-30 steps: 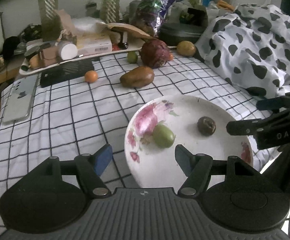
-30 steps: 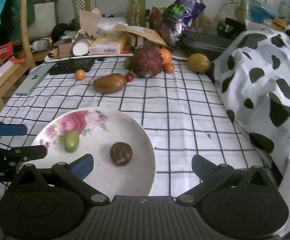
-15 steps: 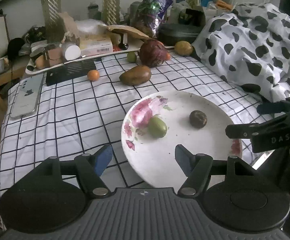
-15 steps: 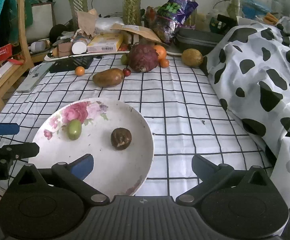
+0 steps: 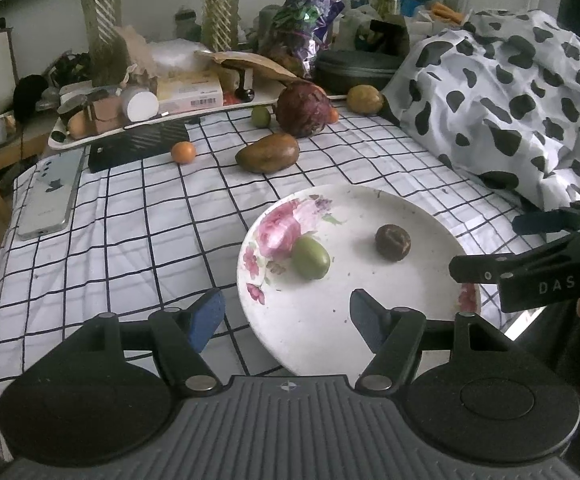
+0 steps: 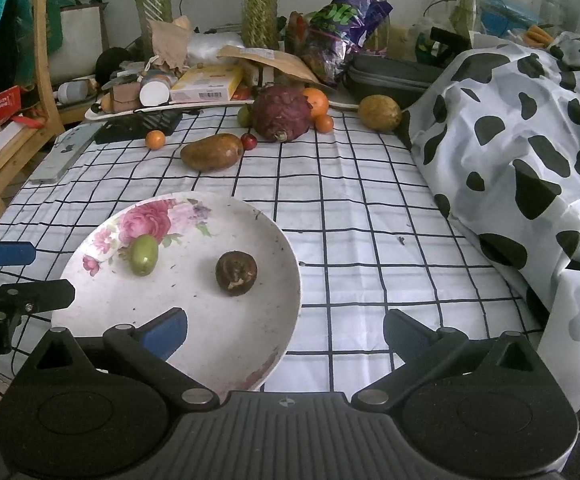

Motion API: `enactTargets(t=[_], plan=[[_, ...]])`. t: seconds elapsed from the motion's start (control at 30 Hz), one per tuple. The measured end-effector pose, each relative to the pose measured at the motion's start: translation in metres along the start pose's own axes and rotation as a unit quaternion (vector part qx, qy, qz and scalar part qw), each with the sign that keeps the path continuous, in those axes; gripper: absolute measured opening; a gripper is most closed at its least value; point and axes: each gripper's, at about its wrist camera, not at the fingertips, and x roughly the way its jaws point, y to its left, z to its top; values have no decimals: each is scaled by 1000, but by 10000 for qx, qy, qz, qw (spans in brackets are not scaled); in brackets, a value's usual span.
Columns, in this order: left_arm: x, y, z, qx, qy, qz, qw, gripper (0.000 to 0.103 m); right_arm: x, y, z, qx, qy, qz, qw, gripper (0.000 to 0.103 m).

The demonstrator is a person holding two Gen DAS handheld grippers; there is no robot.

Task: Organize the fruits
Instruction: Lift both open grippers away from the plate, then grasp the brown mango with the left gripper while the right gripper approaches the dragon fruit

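Plate [image 5: 410, 216] lower in view than before, glossy floral ceramic; both grippers, left gripper [image 5: 286, 316] and right gripper [image 6: 286, 330], wide, empty.

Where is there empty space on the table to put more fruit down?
The checked cloth is bare between the flowered plate and the spotted blanket. Another bare patch lies left of the plate, below the phone. The plate has room beside the green fruit and dark fruit. The far edge is crowded around the mango and purple cabbage.
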Motion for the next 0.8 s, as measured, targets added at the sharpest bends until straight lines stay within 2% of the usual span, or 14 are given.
enactTargets(t=[0.47, 0.8], plan=[[20, 19, 9, -350, -31, -227, 9991, 68, 16, -3, 11, -114, 14, -100, 9999, 103], [42, 35, 24, -319, -120, -128, 9993, 68, 32, -7, 28, -260, -127, -168, 9994, 103]])
